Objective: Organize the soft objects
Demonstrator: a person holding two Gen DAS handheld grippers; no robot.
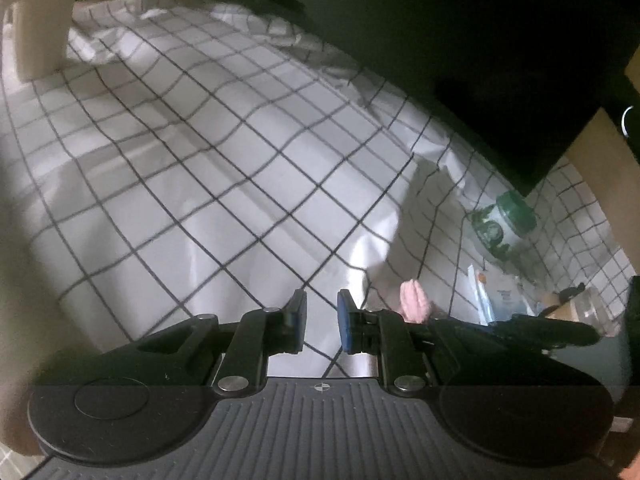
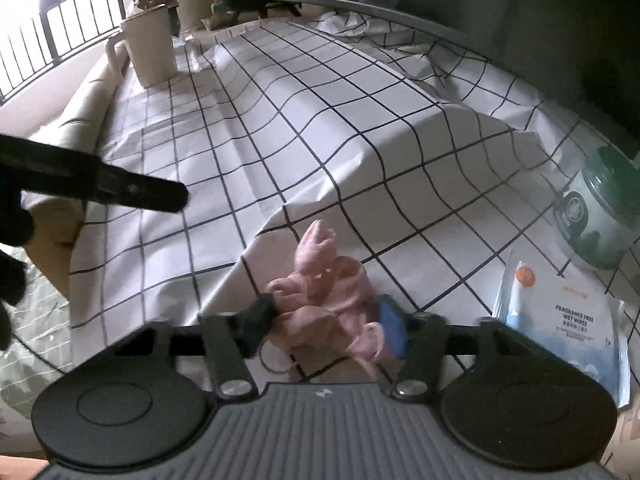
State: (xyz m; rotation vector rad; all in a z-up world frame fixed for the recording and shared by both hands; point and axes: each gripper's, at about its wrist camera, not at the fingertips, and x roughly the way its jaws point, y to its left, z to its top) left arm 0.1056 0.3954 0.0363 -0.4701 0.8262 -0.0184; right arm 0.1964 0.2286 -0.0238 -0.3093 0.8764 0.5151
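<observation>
Right gripper, lower centre of the right wrist view: jaws clenched around a bunched pink cloth lying on the checked tablecloth. Left gripper: jaws nearly together, nothing between them. Green-lidded jar and wet wipes pack at right.

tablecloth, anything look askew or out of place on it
The white black-grid tablecloth is not flat: it humps over something hidden and bunches in wrinkles along the far edge by the dark screen. A crumpled pink fabric bundle lies loose at its near edge, between the right gripper fingers.
</observation>
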